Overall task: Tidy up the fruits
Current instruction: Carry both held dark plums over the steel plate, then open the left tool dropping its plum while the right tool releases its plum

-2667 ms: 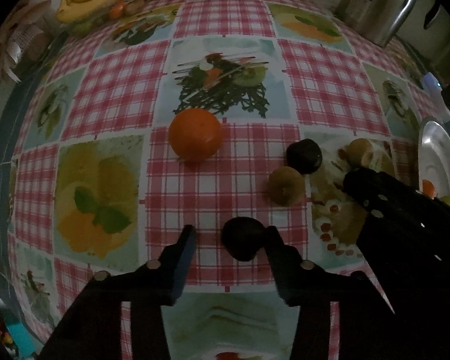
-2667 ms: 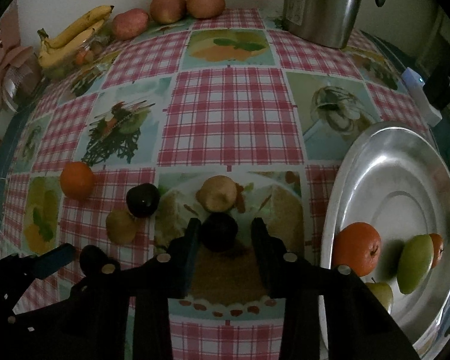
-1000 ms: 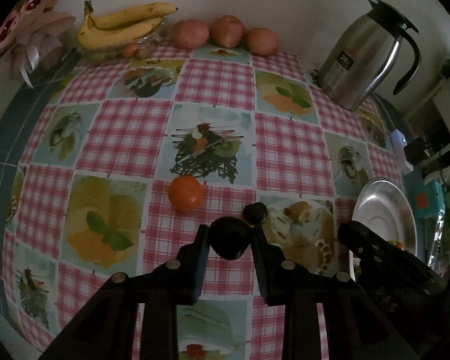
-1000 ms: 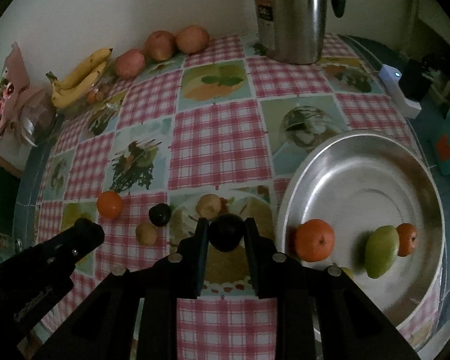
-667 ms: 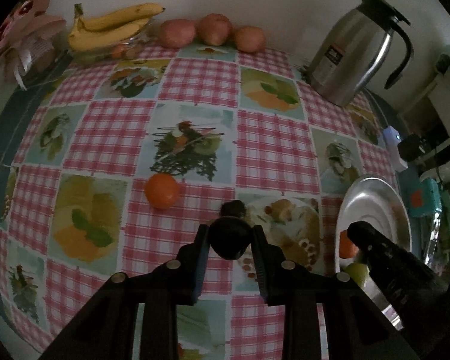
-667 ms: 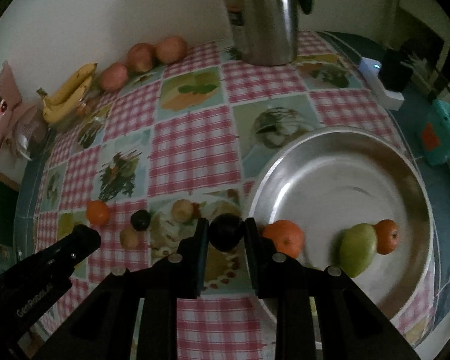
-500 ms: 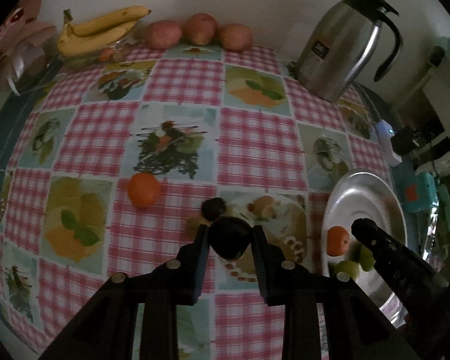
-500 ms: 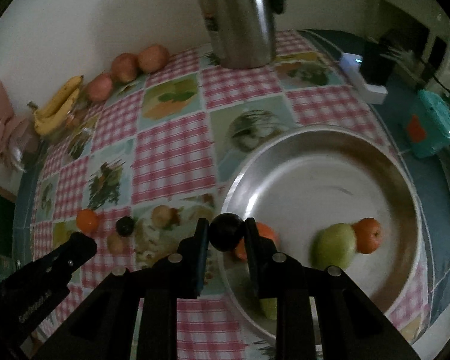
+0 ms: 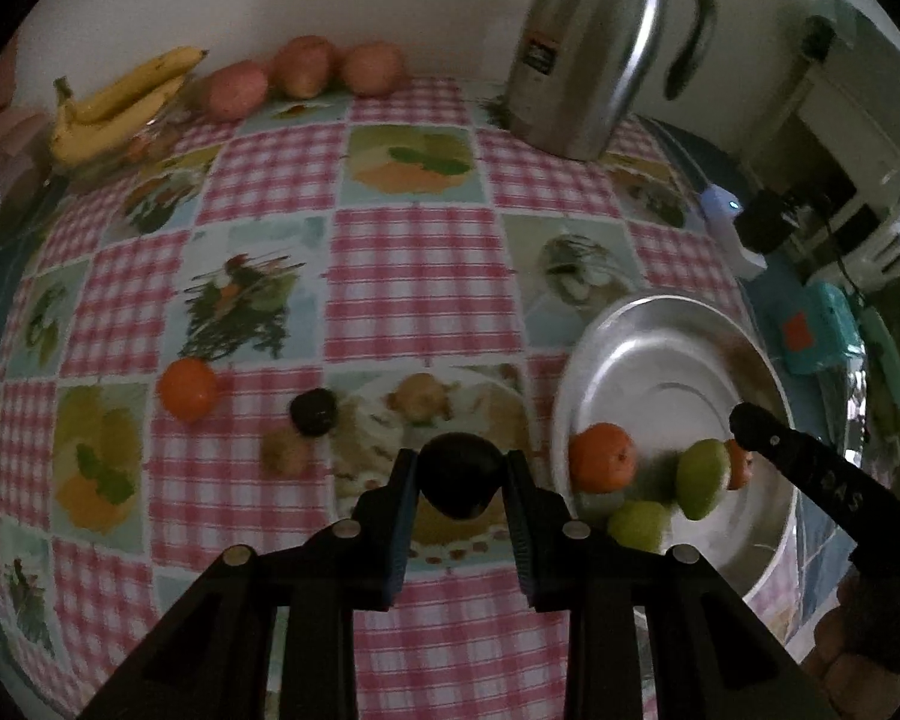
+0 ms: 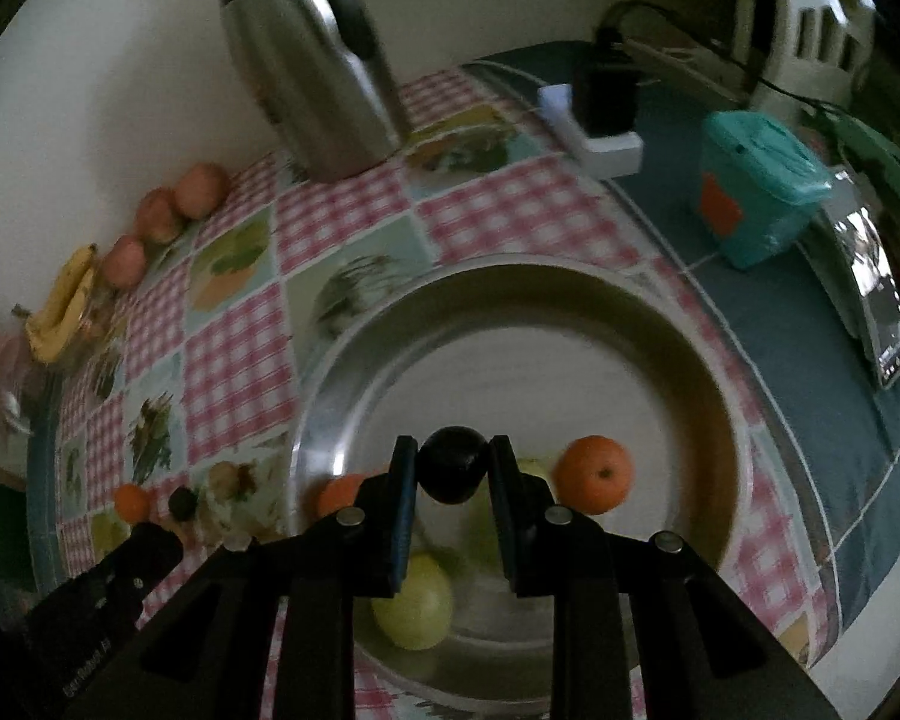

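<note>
Right gripper [image 10: 452, 474] clamps plum [image 10: 453, 471] above tray [image 10: 708, 396]

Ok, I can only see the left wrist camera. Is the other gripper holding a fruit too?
Observer: Yes. The right gripper is shut on a dark round fruit.
Operator: Is it over the plate?
Observer: It looks so. In the right wrist view the silver plate spreads out behind that fruit.
Operator: Can that camera see my gripper?
Observer: Only the black tip of the left gripper, at the bottom left. The second dark fruit, the one you hold, is hidden there.
</note>
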A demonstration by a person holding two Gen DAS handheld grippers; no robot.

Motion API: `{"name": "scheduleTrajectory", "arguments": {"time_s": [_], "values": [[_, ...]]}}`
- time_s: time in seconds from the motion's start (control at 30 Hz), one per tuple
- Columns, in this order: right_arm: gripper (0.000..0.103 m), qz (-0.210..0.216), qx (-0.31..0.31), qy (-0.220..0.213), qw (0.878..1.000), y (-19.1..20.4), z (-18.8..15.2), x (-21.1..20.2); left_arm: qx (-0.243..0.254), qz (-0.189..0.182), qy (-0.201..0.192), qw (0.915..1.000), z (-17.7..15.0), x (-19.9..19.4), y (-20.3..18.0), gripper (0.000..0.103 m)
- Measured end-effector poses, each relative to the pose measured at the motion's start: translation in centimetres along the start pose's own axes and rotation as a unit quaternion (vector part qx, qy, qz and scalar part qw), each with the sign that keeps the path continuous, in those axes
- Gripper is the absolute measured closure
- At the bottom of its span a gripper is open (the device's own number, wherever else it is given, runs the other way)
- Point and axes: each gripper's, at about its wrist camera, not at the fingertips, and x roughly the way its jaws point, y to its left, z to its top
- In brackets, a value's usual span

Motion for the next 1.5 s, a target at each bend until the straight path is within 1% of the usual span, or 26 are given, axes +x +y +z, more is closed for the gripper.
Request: {"name": "scheduleTrajectory", "arguments": {"time_s": [0.13,0.27,0.37,0.57,0.7,0.8,0.97,1.07,1.17,1.3,1.5], "values": [[0.078,-0.001,0.018,-0.003,1.000,-1.4,0.2,-0.1,0.017,-0.014,-0.008,0.9997,0.1,0.1,-1.9,0.073],[0.078,-0.011,0.027,-0.008,1.000,-2.6,0.4,-0.3,0.037,-0.017,-0.019,0.9990,0.2,0.4,-3.7,0.073],[0.078,-0.007,0.031,-0.014,0.999,-3.1,0.6,-0.2,0.053,-0.022,-0.024,0.9980,0.2,1.1,-5.0,0.073],[0.078,-0.002,0.022,-0.022,1.000,-3.2,0.8,0.8,0.090,-0.011,-0.057,0.9942,0.3,2.6,-7.3,0.073],[0.078,0.003,0.015,-0.027,1.000,-3.2,0.9,1.7,0.101,-0.010,-0.068,0.9925,0.5,3.7,-8.0,0.073],[0.078,0.003,0.013,-0.026,1.000,-3.3,1.0,2.3,0.116,-0.001,-0.071,0.9907,0.6,4.4,-8.6,0.073],[0.078,0.001,0.017,-0.023,1.000,-3.8,1.1,2.9,0.118,0.000,-0.074,0.9903,0.9,5.6,-9.0,0.073],[0.078,-0.008,0.009,-0.024,1.000,-3.8,1.1,3.2,0.118,0.000,-0.074,0.9902,1.0,6.0,-9.0,0.073],[0.078,-0.002,0.010,-0.024,1.000,-3.9,1.1,3.5,0.120,0.000,-0.072,0.9902,1.1,6.3,-9.2,0.073],[0.078,-0.008,0.010,-0.021,1.000,-4.0,1.1,3.8,0.117,0.000,-0.066,0.9910,1.1,6.7,-9.1,0.073],[0.078,-0.005,0.016,-0.014,1.000,-4.2,0.8,4.1,0.116,0.001,-0.061,0.9914,1.0,6.9,-9.0,0.072]]}}
